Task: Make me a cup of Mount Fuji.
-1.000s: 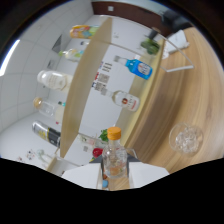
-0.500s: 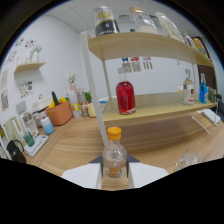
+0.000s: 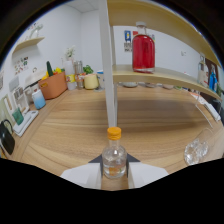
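Orange-capped bottle [image 3: 114,159] sits upright, clenched between the hand-held gripper [image 3: 114,172] fingers, carried above the wooden desk [image 3: 150,125]. Likely the fetching step; next it needs bringing over the clear glass cup [image 3: 195,151] nearby and tilting carefully.

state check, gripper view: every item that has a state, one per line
small bottle: upright, orange cap on, amber liquid low, held between fingers
gripper: shut on small bottle
red bottle: upright on shelf, full, stoppered
glass: on counter, looks empty
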`<state>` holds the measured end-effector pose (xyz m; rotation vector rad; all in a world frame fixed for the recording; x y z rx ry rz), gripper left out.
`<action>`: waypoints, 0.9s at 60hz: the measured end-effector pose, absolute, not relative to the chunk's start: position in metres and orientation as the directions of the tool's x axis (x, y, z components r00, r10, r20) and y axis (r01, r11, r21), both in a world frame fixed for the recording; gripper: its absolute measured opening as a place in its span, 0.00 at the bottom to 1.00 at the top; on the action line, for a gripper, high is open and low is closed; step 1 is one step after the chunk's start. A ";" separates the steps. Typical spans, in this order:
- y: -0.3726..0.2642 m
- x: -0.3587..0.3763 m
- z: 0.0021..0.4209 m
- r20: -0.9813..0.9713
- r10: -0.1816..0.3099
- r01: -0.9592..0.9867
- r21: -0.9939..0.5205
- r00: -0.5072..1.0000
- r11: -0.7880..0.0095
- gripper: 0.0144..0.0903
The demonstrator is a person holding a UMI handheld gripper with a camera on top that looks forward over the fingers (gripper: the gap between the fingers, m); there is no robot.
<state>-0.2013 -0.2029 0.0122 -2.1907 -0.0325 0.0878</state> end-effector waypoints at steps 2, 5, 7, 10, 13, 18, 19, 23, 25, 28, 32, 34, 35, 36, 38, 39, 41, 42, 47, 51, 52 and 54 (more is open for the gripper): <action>-0.203 -0.202 0.013 -0.053 0.057 -0.010 -0.814 0.997 -0.581 0.28; -0.203 -0.202 0.012 -0.053 0.055 -0.011 -0.813 0.997 -0.582 0.28; -0.204 -0.202 0.012 -0.051 0.056 -0.009 -0.813 0.997 -0.582 0.28; -0.206 -0.202 0.011 -0.049 0.057 -0.007 -0.813 0.997 -0.582 0.29; -0.209 -0.203 0.011 -0.047 0.061 -0.002 -0.812 0.997 -0.583 0.29; -0.215 -0.203 0.010 -0.045 0.072 0.007 -0.808 0.996 -0.589 0.41; -0.217 -0.204 0.010 -0.045 0.078 0.010 -0.806 0.996 -0.592 0.46; -0.225 -0.209 0.012 -0.064 0.104 0.012 -0.797 0.992 -0.604 0.60; -0.229 -0.210 0.014 -0.077 0.117 0.010 -0.793 0.990 -0.609 0.82; -0.235 -0.209 0.022 -0.079 0.130 0.016 -0.798 0.988 -0.603 0.93; -0.243 -0.202 0.041 -0.067 0.144 0.028 -0.818 0.987 -0.575 0.94; -0.249 -0.199 0.053 -0.067 0.152 0.030 -0.829 0.986 -0.558 0.94; -0.251 -0.197 0.059 -0.068 0.158 0.030 -0.835 0.985 -0.549 0.94; -0.254 -0.194 0.066 -0.069 0.163 0.031 -0.840 0.984 -0.542 0.94; -0.260 -0.188 0.079 -0.067 0.167 0.030 -0.853 0.984 -0.521 0.94; -0.263 -0.184 0.085 -0.063 0.169 0.033 -0.860 0.984 -0.510 0.94; -0.269 -0.175 0.097 -0.052 0.171 0.038 -0.873 0.984 -0.486 0.94; -0.272 -0.169 0.103 -0.045 0.170 0.041 -0.879 0.984 -0.475 0.94; -0.285 -0.133 0.122 -0.009 0.145 0.055 -0.899 0.989 -0.434 0.94; -0.295 -0.098 0.126 0.012 0.118 0.061 -0.905 0.993 -0.420 0.94; -0.296 -0.087 0.124 0.015 0.110 0.060 -0.905 0.994 -0.420 0.94; -0.300 -0.068 0.121 0.019 0.088 0.055 -0.901 0.996 -0.431 0.95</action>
